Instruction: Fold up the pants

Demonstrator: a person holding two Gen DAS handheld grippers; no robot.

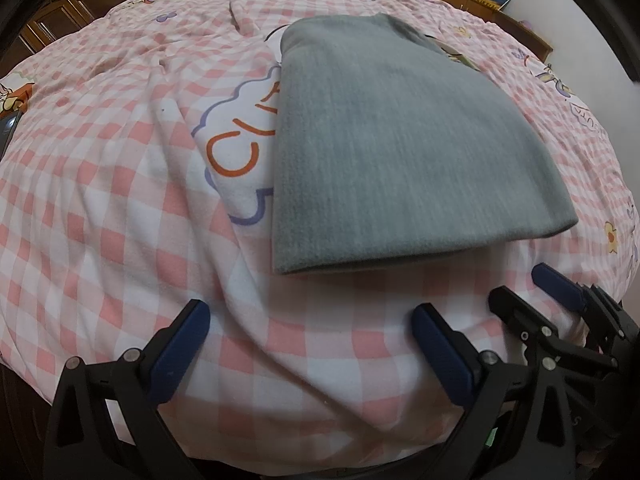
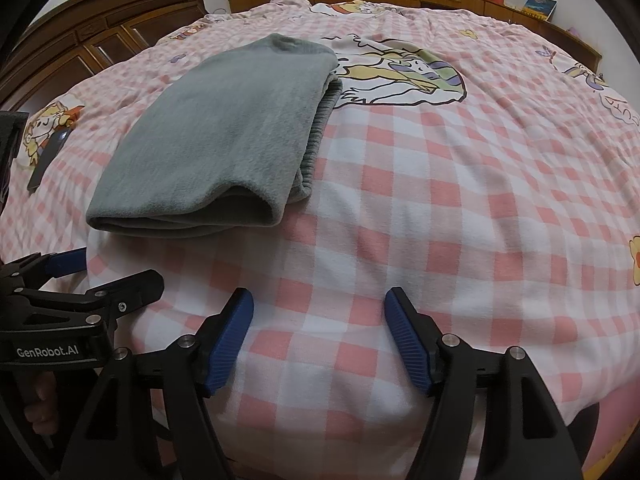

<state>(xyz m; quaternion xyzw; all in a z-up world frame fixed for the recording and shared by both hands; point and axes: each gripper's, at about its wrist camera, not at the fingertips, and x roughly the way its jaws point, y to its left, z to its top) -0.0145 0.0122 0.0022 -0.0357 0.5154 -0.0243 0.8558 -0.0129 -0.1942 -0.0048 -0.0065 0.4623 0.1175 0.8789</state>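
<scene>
Grey pants (image 1: 384, 152) lie folded into a compact stack on the pink checked bed cover (image 1: 100, 184). Left hand-held gripper (image 1: 312, 344) and right hand-held gripper (image 2: 320, 336): both spread, empty, near the stack's front edge.

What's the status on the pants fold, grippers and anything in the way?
Left gripper open, empty. Right gripper open, empty. Grey pants lie folded on the checked bedspread, untouched. Nothing in the way.
</scene>
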